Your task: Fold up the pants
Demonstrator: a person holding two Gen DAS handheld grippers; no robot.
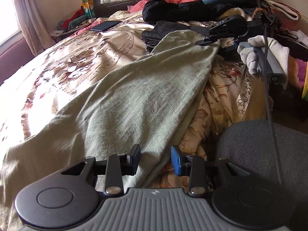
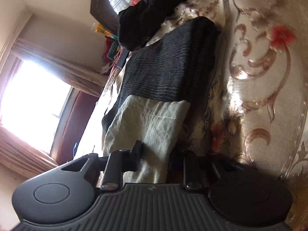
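Observation:
Pale green pants (image 1: 123, 100) lie spread across the floral bedspread (image 1: 73, 57), running from the near left to the far right. My left gripper (image 1: 156, 159) hovers over their near edge, open, the cloth flat below and nothing pinched. At the far end a gloved hand (image 1: 269, 53) holds my right gripper (image 1: 207, 38) at the hemmed leg end. In the right wrist view the leg end (image 2: 154, 119) narrows into a bunch between the fingers of my right gripper (image 2: 156, 157), which is shut on it.
A folded dark grey garment (image 2: 167, 67) (image 1: 154, 34) lies just beyond the leg end. Behind it sit a black garment (image 1: 173, 9), pink clothes and a blue pillow by the headboard. A phone (image 1: 105, 26) lies at the far left. A grey cushion (image 1: 259, 144) is at the near right.

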